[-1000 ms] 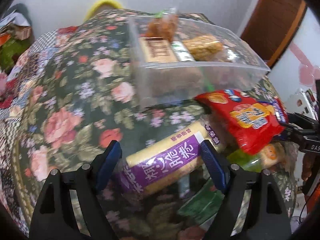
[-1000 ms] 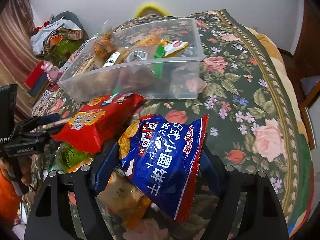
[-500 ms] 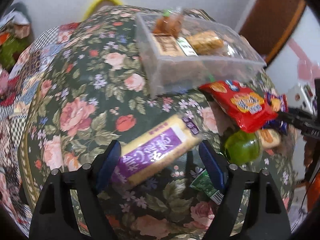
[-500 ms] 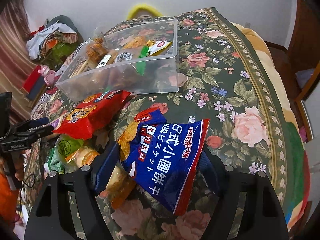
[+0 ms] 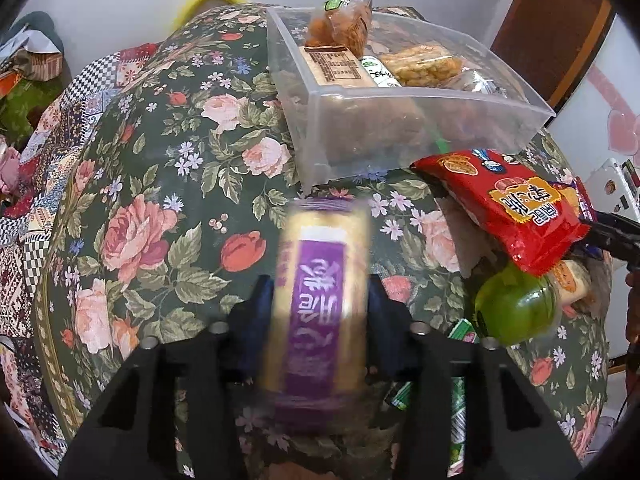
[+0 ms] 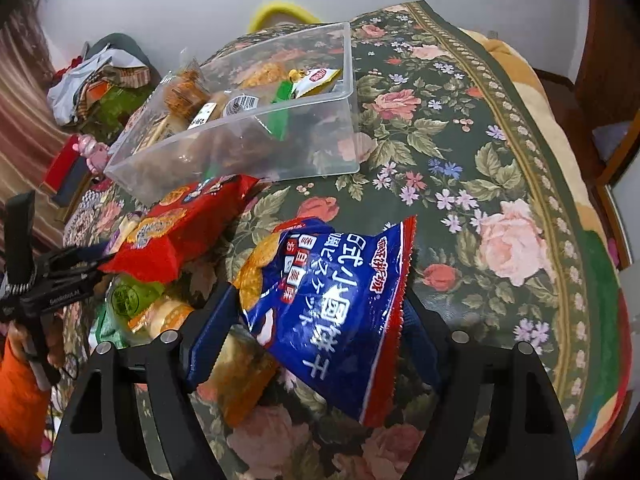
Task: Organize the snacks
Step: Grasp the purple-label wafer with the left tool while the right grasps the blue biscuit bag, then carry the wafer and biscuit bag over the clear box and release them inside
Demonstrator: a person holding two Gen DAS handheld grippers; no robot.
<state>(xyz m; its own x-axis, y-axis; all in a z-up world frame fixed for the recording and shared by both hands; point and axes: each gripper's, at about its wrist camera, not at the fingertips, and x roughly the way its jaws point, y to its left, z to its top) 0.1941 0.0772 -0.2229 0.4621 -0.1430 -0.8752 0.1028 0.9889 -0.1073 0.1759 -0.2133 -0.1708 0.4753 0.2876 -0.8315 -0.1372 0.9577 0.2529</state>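
Purple-and-yellow, the long cracker pack stands lengthwise between the blue pads of the left gripper, whose jaws have just been closing and now press on both its long sides; the pack is blurred, its far end pointing at the clear plastic bin. Just right of that gripper lie a green round snack and, beyond it, a red snack bag resting against the bin's near right corner. The bin sits on the far part of the floral cloth and holds several wrapped snacks, among them a brown-labelled bar and a golden crispy cake

Blue with red edges, a biscuit bag lies between the fingers of the right gripper. Its jaws stand wide and have just been opening a little further; the left pad touches the bag's edge, while the bag covers the right pad, so I cannot tell whether that one presses. An orange packet lies under the bag's near left side. Farther left, a hand in an orange sleeve holds the other gripper's black handle
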